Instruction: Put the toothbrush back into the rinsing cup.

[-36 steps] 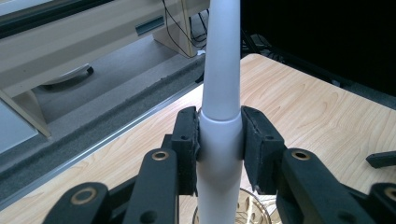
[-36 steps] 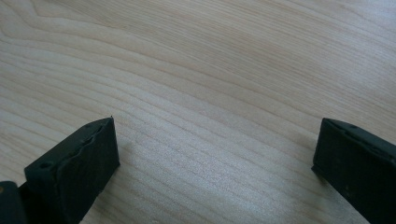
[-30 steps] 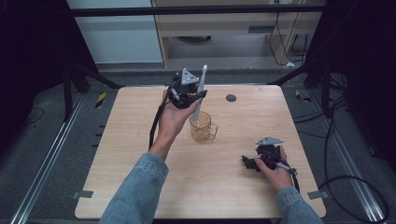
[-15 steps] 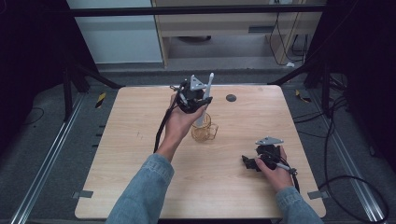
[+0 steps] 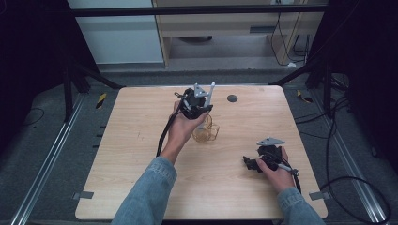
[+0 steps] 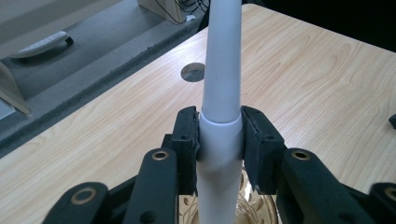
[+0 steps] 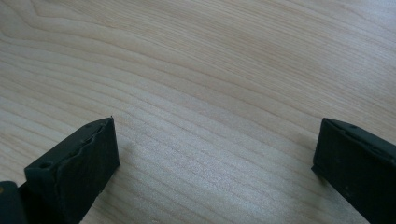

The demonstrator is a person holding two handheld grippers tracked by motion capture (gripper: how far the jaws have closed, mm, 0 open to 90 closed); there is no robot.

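My left gripper (image 5: 199, 106) (image 6: 219, 135) is shut on a long white tapered rod (image 5: 210, 90) (image 6: 223, 79), with the pads pressing its thick collar from both sides. It holds the rod nearly upright over an amber patterned glass cup (image 5: 206, 133) (image 6: 256, 211) at the middle of the wooden table (image 5: 136, 140). The rod's lower end reaches down into the cup's mouth. My right gripper (image 5: 253, 163) (image 7: 215, 158) lies low on the table near the front right. It is open, and bare wood shows between its fingers (image 7: 81, 168).
A round dark hole (image 5: 232, 98) (image 6: 193, 71) sits in the tabletop behind the cup. Black frame legs and cables stand around the table, with a wooden cabinet (image 5: 225, 28) beyond the far edge. Bare wood spreads to the left and front of the cup.
The left hand has come down and slightly right with the rod, bringing it from above the cup into the cup's mouth. The right gripper has stayed put.
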